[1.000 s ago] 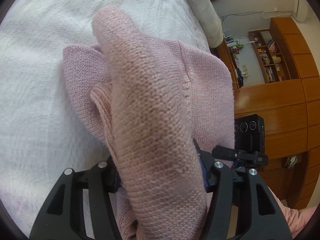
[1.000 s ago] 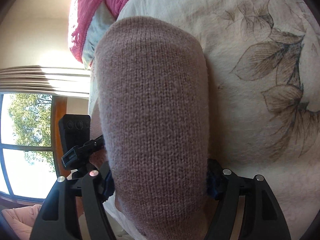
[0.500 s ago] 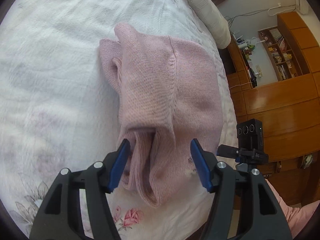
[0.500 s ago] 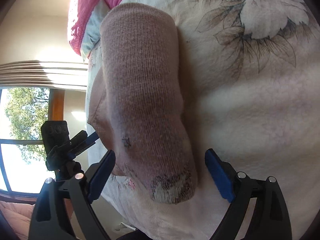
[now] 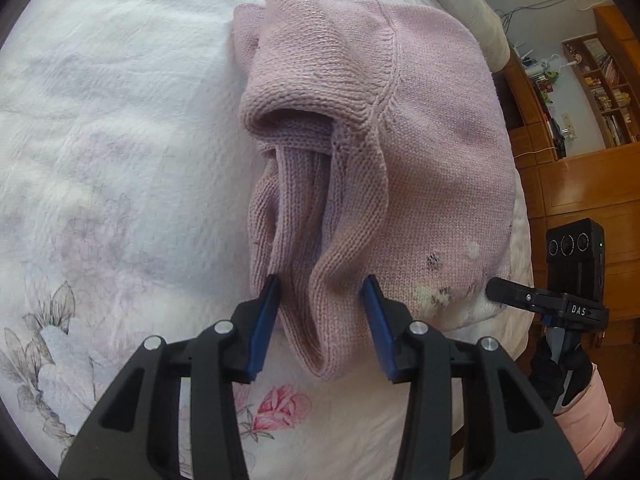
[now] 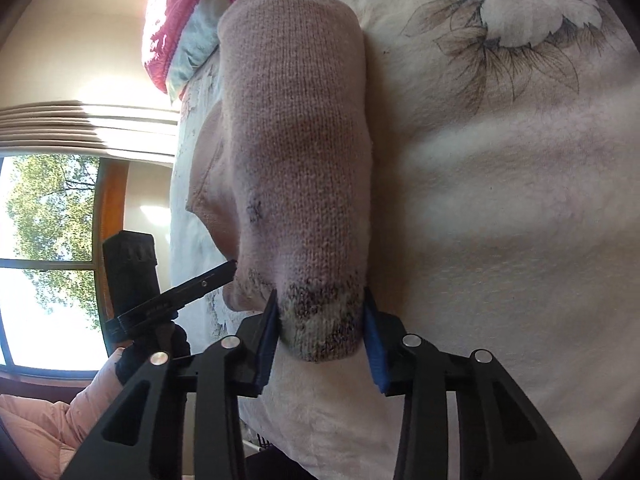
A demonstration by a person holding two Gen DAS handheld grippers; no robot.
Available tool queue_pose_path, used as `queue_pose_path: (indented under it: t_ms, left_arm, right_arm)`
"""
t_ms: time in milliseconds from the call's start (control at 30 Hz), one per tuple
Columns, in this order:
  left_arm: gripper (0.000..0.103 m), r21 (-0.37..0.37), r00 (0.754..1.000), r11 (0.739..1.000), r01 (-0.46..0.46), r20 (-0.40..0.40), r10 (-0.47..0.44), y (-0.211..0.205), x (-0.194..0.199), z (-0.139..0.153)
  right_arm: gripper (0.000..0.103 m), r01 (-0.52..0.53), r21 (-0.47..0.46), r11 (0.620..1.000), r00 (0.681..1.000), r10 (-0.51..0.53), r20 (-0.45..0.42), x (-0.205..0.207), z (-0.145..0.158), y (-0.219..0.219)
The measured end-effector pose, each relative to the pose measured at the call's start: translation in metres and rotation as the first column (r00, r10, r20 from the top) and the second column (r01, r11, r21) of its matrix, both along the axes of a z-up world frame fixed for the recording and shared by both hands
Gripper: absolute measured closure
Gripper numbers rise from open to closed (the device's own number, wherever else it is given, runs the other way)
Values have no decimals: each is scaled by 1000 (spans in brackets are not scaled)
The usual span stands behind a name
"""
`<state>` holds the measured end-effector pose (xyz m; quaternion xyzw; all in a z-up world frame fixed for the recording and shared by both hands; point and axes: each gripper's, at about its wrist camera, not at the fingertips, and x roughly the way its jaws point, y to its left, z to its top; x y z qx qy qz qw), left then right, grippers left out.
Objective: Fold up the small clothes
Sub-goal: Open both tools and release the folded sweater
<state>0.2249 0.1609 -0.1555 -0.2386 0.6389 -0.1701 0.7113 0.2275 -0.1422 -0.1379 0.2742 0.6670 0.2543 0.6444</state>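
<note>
A pink knitted sweater point(image 5: 420, 168) lies folded on the white flowered bedspread point(image 5: 112, 152). In the left wrist view my left gripper point(image 5: 322, 312) is low over its near edge. The jaws stand partly open, with a loose hanging fold of the knit between the blue pads point(image 5: 264, 320). In the right wrist view the sweater point(image 6: 296, 128) is a thick roll running away from me. My right gripper point(image 6: 320, 320) is at its near, grey-speckled end, jaws partly open with that end filling the gap between them. The sweater rests on the bed and is not lifted.
The bedspread point(image 6: 500, 208) stretches to the right. A bright pink cloth point(image 6: 180, 12) lies beyond the sweater by the window. A wooden cabinet point(image 5: 580, 184) and bookshelves stand past the bed edge. The other gripper point(image 5: 568, 280) and a pink sleeve point(image 5: 592, 416) show at the right.
A second ago both grippers held the sweater bunched up close. They let it drop onto the bed and opened wide. Both have since moved in and narrowed around its near edge.
</note>
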Motion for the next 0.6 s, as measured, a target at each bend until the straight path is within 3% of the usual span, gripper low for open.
queue_pose_path:
  t_ms: [133, 233, 300, 400, 467, 600]
  left_arm:
    - [49, 2, 998, 999, -39, -54, 39, 8, -6, -17]
    - [47, 23, 998, 999, -38, -42, 39, 8, -7, -15]
    - [47, 42, 998, 998, -45, -41, 46, 8, -7, -11]
    - [48, 74, 998, 996, -50, -26, 52, 1, -8, 8]
    - [48, 104, 999, 993, -48, 0, 48, 1, -11, 22]
    - [43, 140, 997, 987, -74, 45, 68, 1, -22, 53]
  right_arm:
    - [61, 11, -43, 999, 999, -13, -48, -1, -24, -7]
    - [60, 36, -27, 999, 997, -38, -61, -4, -31, -11]
    - [53, 35, -40, 999, 998, -37, -46, -4, -26, -10]
    - [34, 18, -98, 995, 1000, -19, -8, -15, -10, -15]
    - [10, -9, -179, 984, 1000, 13, 23, -18, 6, -10]
    - [7, -73, -335, 939, 992, 103, 72, -25, 33, 7]
